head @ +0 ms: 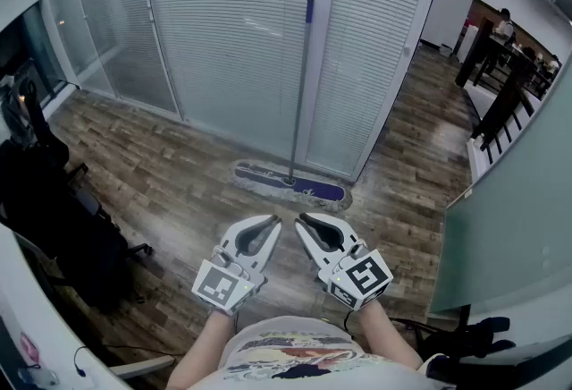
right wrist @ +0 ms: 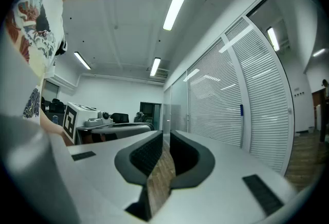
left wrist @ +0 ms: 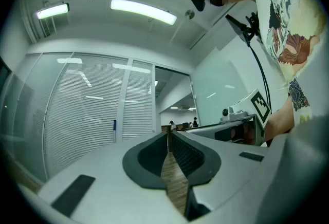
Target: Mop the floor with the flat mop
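Observation:
The flat mop stands propped against the blind-covered glass wall, its purple and grey head [head: 290, 182] flat on the wood floor and its grey handle [head: 300, 93] rising to a blue tip. Both grippers hover side by side in front of the person, a short way nearer than the mop head. My left gripper [head: 273, 220] is shut with nothing in it. My right gripper [head: 302, 218] is shut and empty too. In the left gripper view the jaws [left wrist: 168, 135] meet, and the mop handle [left wrist: 114, 125] shows far off to the left. In the right gripper view the closed jaws [right wrist: 165, 135] point along the wall, with the handle [right wrist: 240, 110] at the right.
A black office chair [head: 63, 209] and a white desk edge [head: 36, 326] stand at the left. A frosted glass partition [head: 509, 200] closes the right side, with a black stand [head: 465, 339] at its foot. Dark tables [head: 500, 93] and a distant person are beyond the corridor at the top right.

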`<state>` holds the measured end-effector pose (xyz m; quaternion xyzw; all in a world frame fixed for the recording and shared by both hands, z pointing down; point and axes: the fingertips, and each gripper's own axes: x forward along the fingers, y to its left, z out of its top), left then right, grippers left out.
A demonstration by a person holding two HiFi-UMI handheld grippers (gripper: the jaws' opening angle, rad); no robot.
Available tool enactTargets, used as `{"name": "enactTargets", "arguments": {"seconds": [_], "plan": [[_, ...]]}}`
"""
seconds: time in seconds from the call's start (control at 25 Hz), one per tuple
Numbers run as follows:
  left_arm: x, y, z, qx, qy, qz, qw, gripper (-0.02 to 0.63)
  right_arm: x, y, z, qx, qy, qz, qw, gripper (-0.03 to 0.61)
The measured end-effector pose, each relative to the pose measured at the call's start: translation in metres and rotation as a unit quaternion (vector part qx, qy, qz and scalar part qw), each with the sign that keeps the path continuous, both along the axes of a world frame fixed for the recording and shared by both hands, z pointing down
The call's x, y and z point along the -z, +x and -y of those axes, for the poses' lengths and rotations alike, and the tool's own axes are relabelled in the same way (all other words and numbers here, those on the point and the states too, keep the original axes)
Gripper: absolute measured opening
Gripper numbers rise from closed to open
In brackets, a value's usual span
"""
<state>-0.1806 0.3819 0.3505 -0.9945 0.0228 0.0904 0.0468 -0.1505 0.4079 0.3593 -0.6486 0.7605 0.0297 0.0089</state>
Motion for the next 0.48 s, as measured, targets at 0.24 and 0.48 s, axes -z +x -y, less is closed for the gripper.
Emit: {"name": "enactTargets", "arguments": {"seconds": [0.24, 0.48], "plan": [[-0.0028, -0.0010, 0.0057, 0.014, 0.001, 0.015, 0.9998, 0.031, -0.0004, 0.0007, 0.0077, -0.001, 0.000, 0.000, 1.000, 0.055], [-0.0045, -0.0052, 0.0074, 0.011, 0.000, 0.017, 0.9998, 0.031, -0.0048, -0.0041, 0.0103, 0.004, 0.003, 0.021, 1.000, 0.055]]}}
